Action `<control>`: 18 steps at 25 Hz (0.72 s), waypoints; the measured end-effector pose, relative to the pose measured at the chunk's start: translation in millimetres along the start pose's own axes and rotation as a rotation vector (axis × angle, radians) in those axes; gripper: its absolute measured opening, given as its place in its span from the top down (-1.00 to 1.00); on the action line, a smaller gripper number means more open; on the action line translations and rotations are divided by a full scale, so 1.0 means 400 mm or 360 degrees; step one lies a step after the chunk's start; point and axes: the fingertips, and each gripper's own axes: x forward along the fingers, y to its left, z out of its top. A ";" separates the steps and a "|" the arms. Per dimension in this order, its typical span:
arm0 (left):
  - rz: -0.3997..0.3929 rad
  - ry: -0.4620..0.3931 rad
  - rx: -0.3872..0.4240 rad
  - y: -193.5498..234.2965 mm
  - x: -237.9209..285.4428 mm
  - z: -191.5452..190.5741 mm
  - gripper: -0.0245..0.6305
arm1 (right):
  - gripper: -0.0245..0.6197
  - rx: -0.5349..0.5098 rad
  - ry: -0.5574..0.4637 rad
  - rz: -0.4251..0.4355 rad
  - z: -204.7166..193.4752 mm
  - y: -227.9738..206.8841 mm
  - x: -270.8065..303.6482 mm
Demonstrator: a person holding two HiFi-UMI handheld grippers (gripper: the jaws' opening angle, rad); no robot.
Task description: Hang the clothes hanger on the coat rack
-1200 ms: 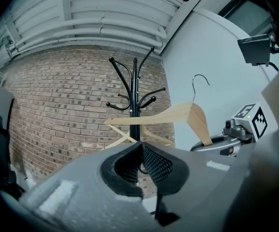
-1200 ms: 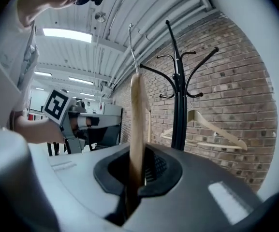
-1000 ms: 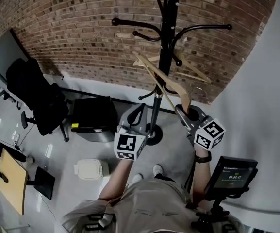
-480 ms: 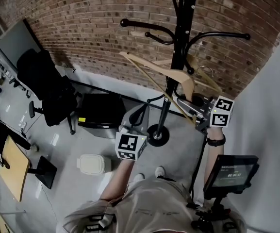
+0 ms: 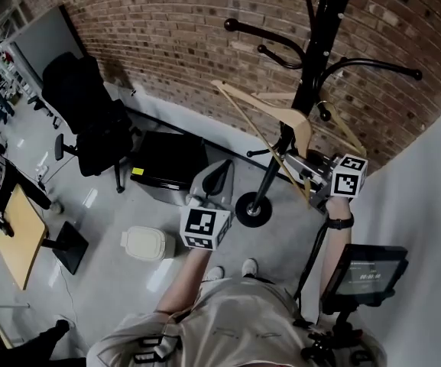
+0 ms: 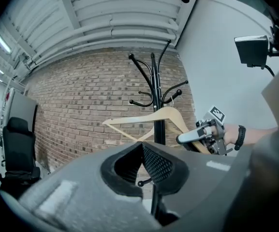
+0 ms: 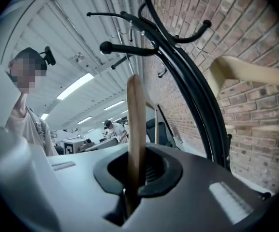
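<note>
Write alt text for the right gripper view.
The right tool is shut on a wooden hanger, whose slim bar rises up the middle of the frame. Just right of it curves the black coat rack, against a brick wall; a person stands at far left.

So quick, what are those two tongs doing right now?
Left tongs: closed, empty.
Right tongs: closed on the wooden hanger.
</note>
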 end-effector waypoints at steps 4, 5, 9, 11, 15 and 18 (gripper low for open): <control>0.0004 0.0033 -0.0038 0.001 -0.014 -0.013 0.93 | 0.82 0.0024 -0.0066 -0.0086 -0.024 -0.030 0.008; 0.0002 0.0037 -0.0043 -0.003 -0.015 -0.016 0.93 | 0.75 0.0024 -0.0105 -0.0097 -0.022 -0.035 0.005; -0.0020 0.0030 -0.0039 -0.021 -0.012 -0.016 0.93 | 0.51 -0.0100 -0.0119 -0.0276 -0.051 -0.079 -0.027; -0.0041 0.0026 -0.0039 -0.030 -0.014 -0.014 0.93 | 0.53 -0.0155 -0.0098 -0.0357 -0.070 -0.081 -0.047; -0.0102 0.0045 -0.0040 -0.057 -0.021 -0.022 0.93 | 0.52 -0.0193 -0.0121 -0.0513 -0.093 -0.072 -0.106; -0.0165 0.0019 -0.0032 -0.084 -0.012 -0.020 0.93 | 0.49 -0.0210 -0.0169 -0.0655 -0.097 -0.074 -0.177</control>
